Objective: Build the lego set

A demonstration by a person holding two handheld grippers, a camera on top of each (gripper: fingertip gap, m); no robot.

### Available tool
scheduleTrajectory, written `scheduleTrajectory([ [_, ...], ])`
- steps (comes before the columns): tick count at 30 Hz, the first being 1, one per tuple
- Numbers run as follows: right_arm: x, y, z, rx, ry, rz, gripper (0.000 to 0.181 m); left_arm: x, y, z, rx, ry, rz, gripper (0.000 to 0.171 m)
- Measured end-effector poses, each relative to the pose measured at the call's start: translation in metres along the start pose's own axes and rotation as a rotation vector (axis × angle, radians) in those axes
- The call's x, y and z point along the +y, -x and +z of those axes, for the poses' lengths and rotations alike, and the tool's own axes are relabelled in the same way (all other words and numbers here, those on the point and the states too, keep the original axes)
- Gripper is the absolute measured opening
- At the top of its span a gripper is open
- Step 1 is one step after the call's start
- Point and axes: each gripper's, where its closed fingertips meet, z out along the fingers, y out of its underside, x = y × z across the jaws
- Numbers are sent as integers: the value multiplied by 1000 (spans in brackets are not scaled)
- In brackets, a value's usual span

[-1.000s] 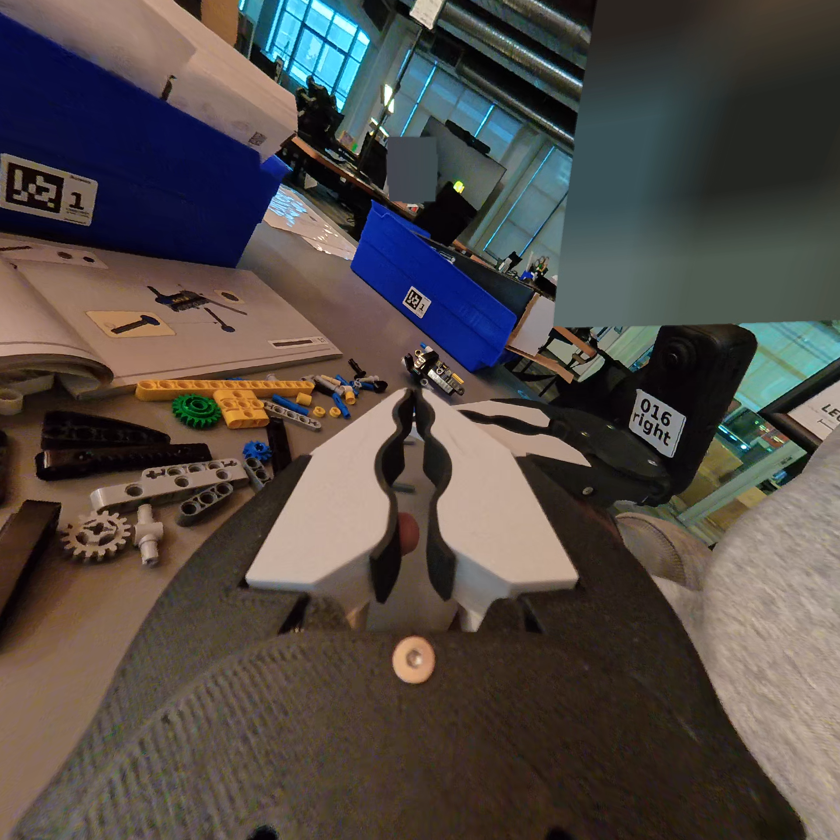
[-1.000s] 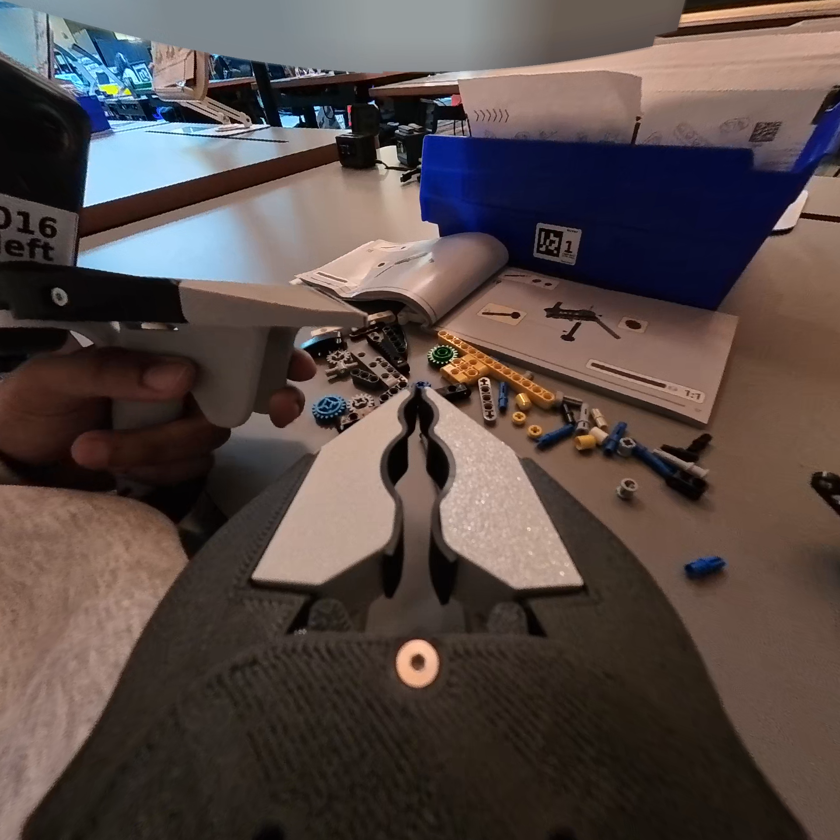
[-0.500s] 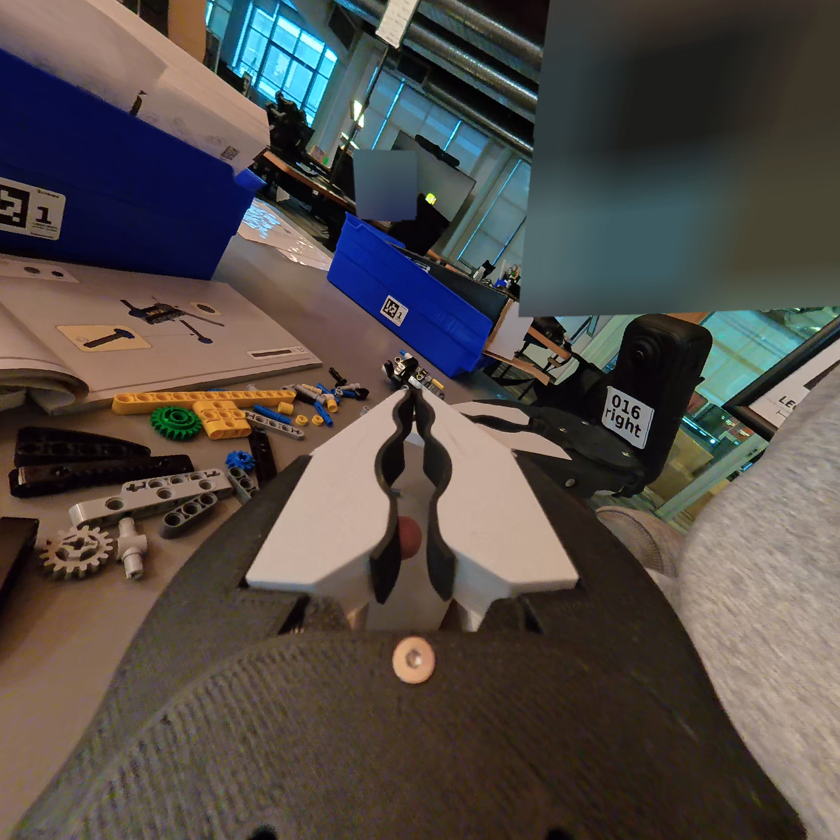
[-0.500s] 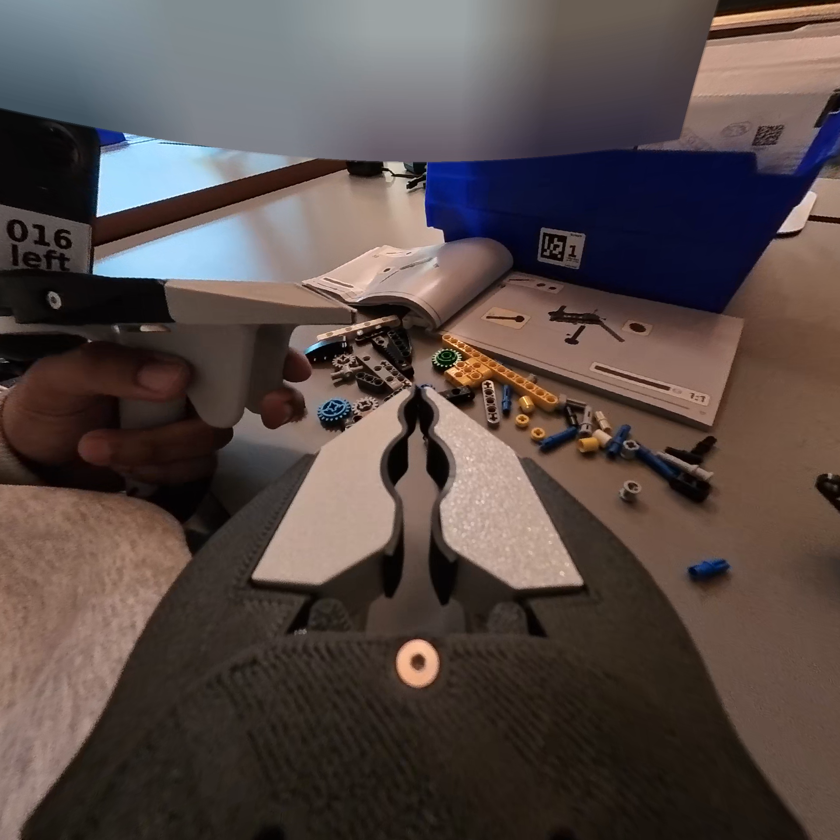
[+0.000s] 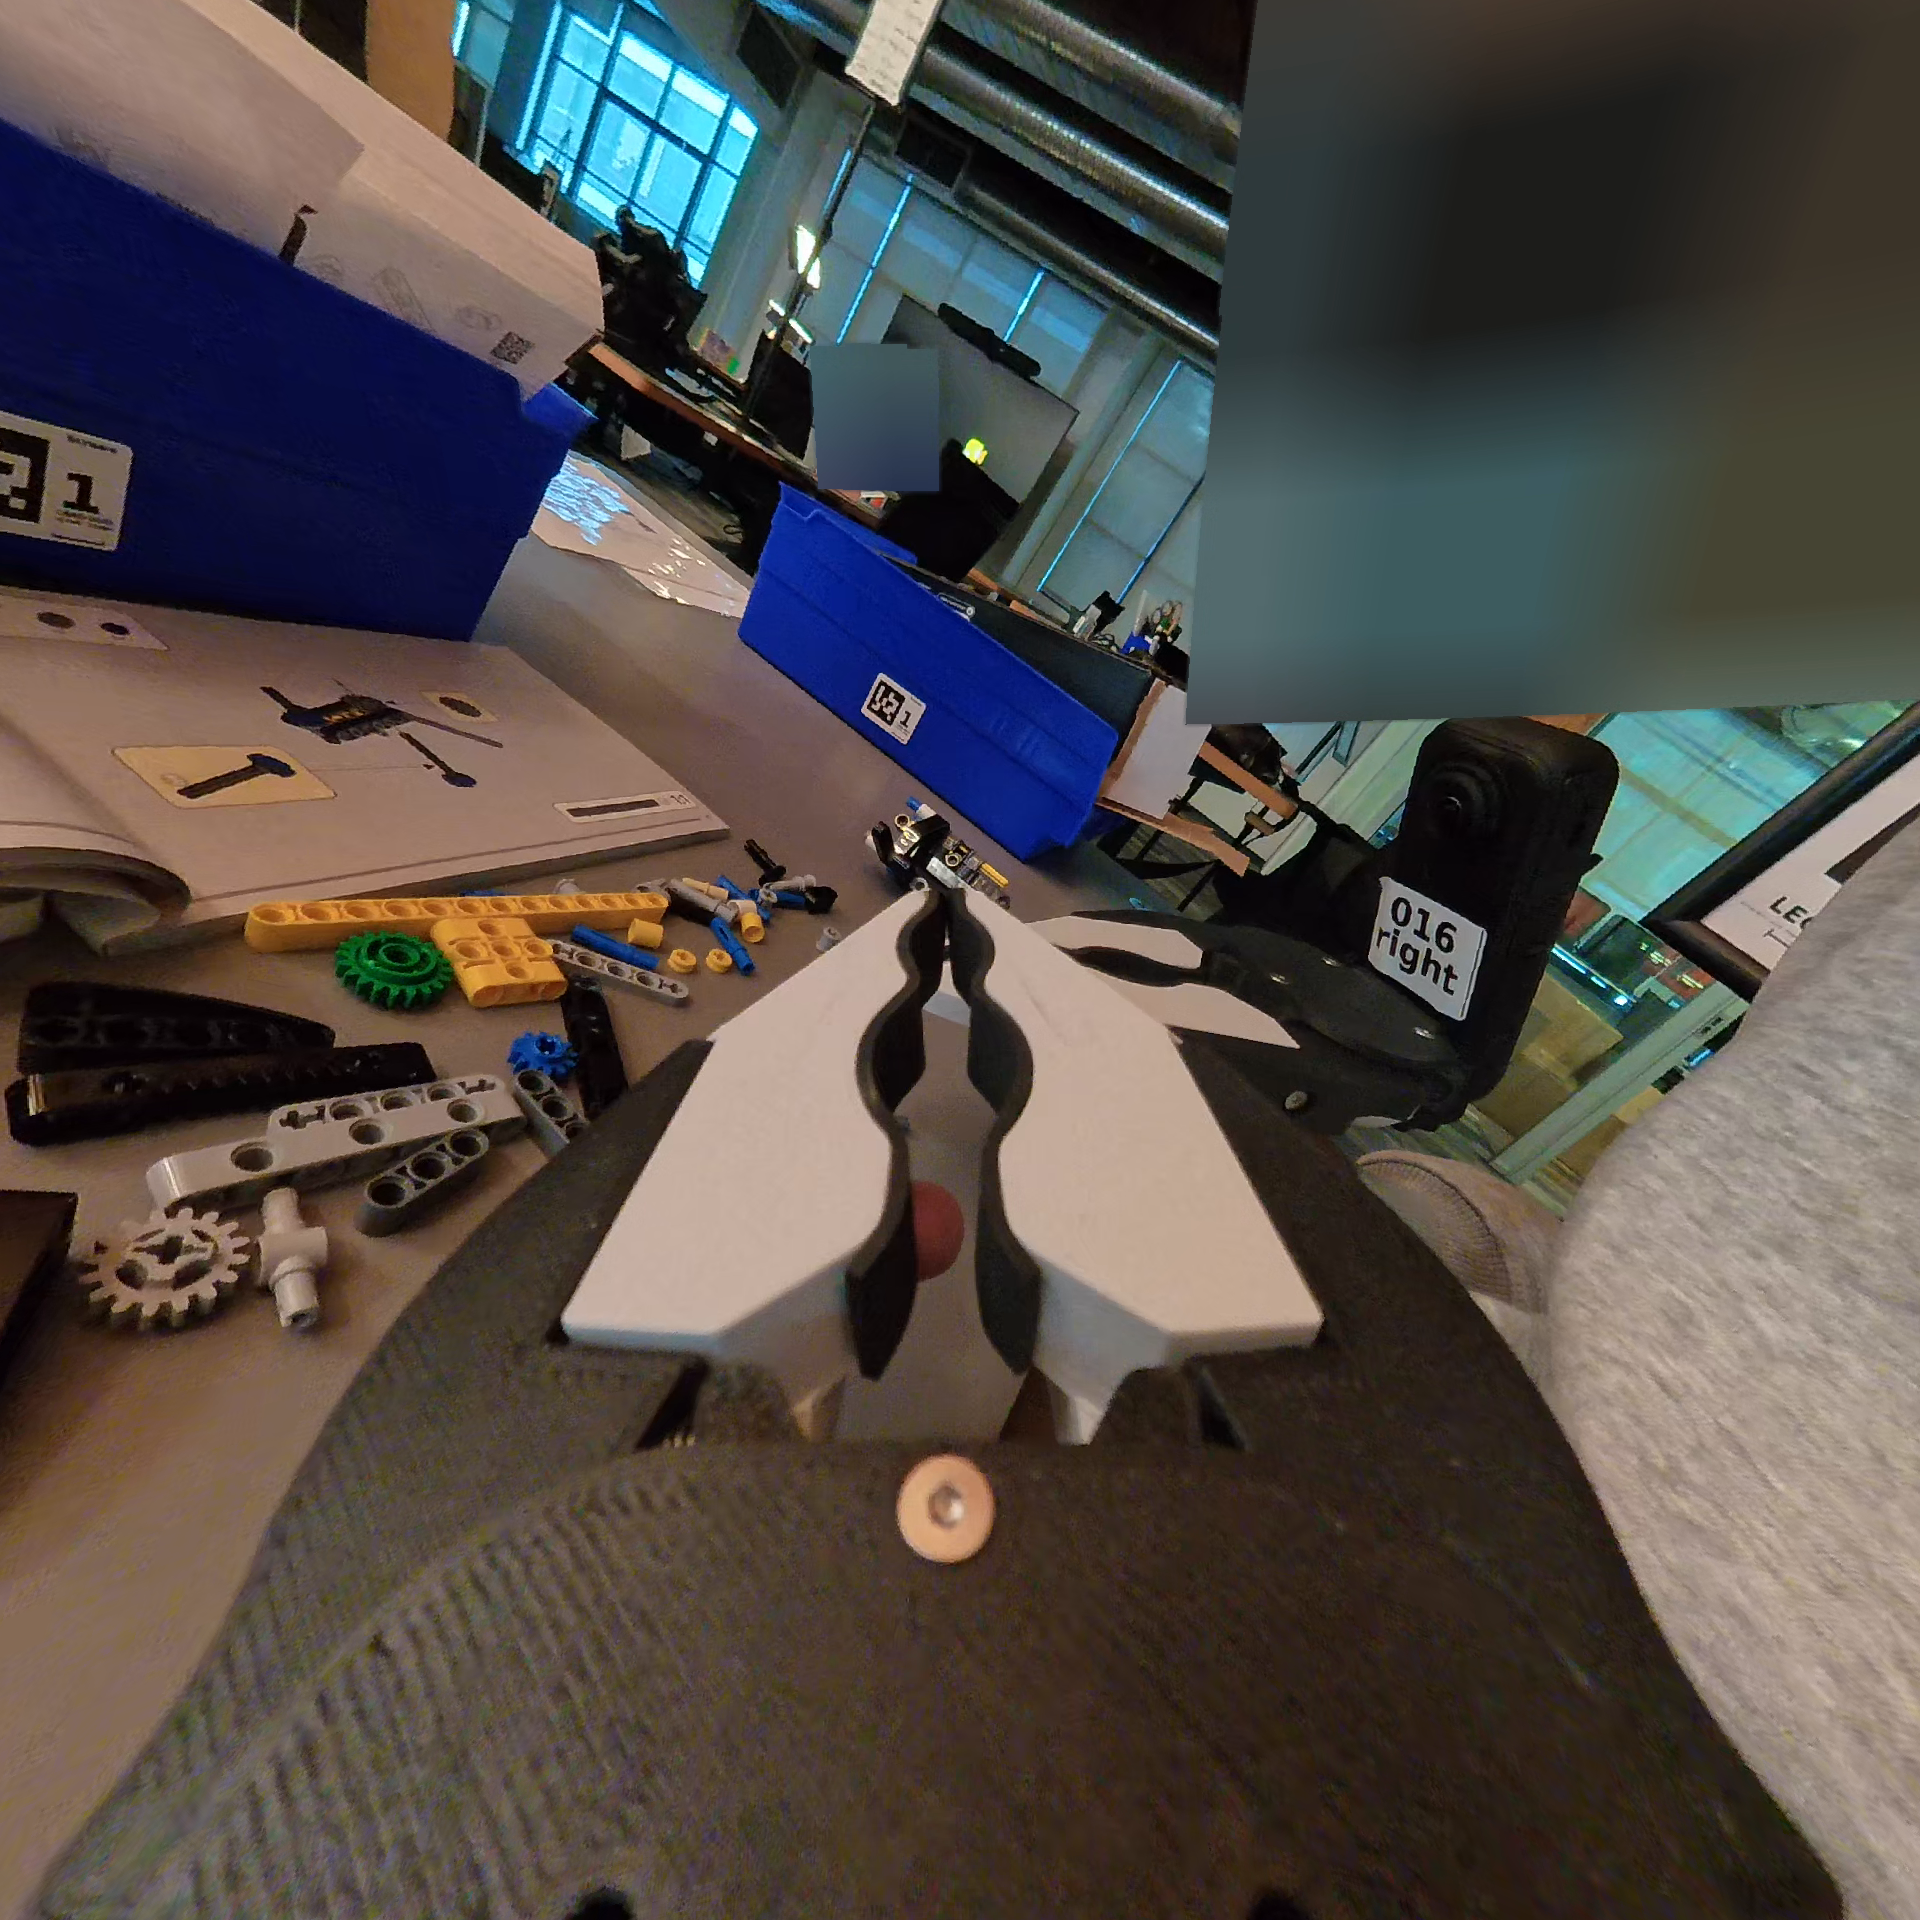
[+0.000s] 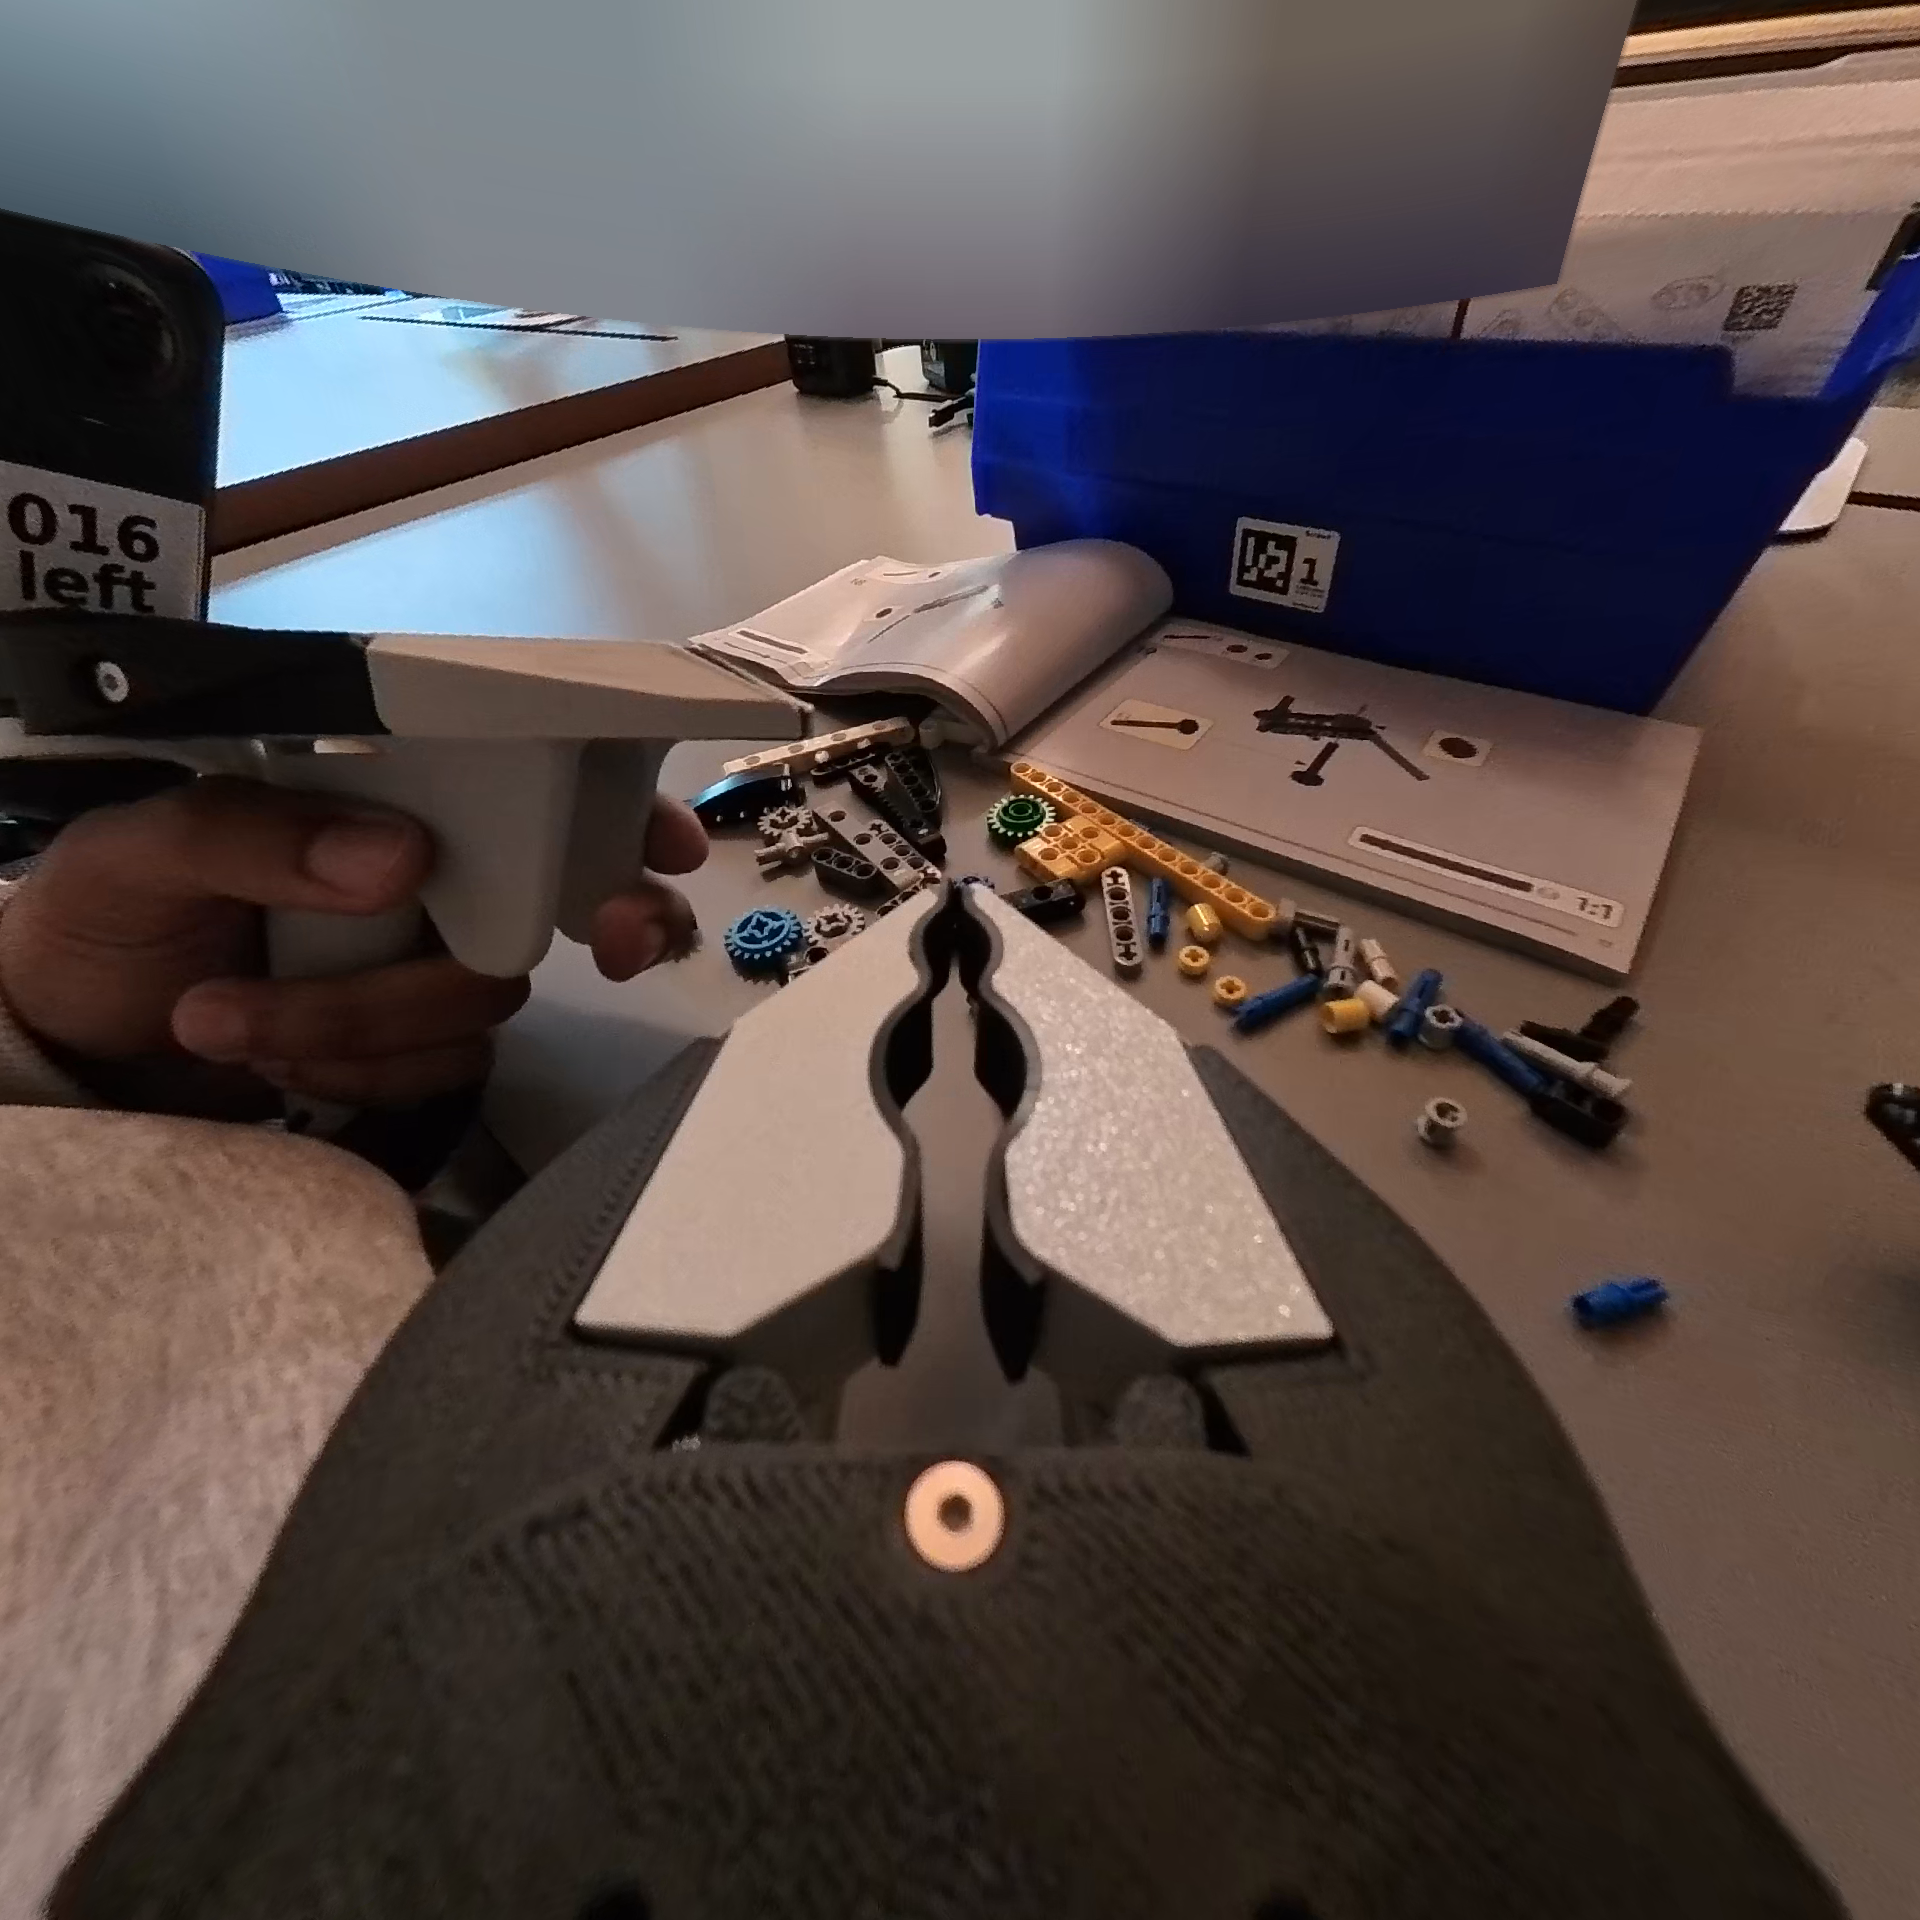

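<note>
- far left, right wrist view: a hand (image 6: 281, 956) holds the left gripper (image 6: 795, 707) by its handle, raised above the table (image 6: 1247, 1299). my fingers there are pressed tip to tip; nothing visible between the tips.
- left wrist view, left edge: black curved panels (image 5: 166, 1029), a grey gear (image 5: 161, 1262), and a grey beam (image 5: 343, 1127) lie flat.
- next over: green gear (image 5: 393, 966) touching the yellow beam (image 5: 447, 916), near the open instruction booklet (image 5: 343, 769).
- behind the booklet: a blue bin (image 5: 260, 447) with a tag on its wall.
- centre: loose blue pins (image 6: 1278, 997) and small yellow bushes scattered just past the yellow beam.
- right wrist view, centre: right gripper (image 6: 956, 904), fingers closed, empty, hovering over the parts pile.
- right of the pile: one blue pin (image 6: 1616, 1299) lying well apart.
- left wrist view, beyond my tips: a small black assembly (image 5: 935, 847) on the table, before a second blue bin (image 5: 935, 686).
</note>
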Motion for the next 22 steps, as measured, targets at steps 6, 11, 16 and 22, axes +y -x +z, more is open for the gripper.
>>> scheduleTrajectory([
  [6, 0, 0, 0, 0, 2, -1, 0, 0, -1, 0, 9, 1, 0, 0],
  [11, 0, 0, 0, 1, 2, -1, 0, 0, -1, 0, 11, 2, 1, 0],
  [16, 0, 0, 0, 0, 1, -2, 0, 0, -2, 0, 16, 1, 2, 0],
  [22, 0, 0, 0, -1, -1, 0, 0, 3, -11, -1, 77, 18, 25, 0],
])
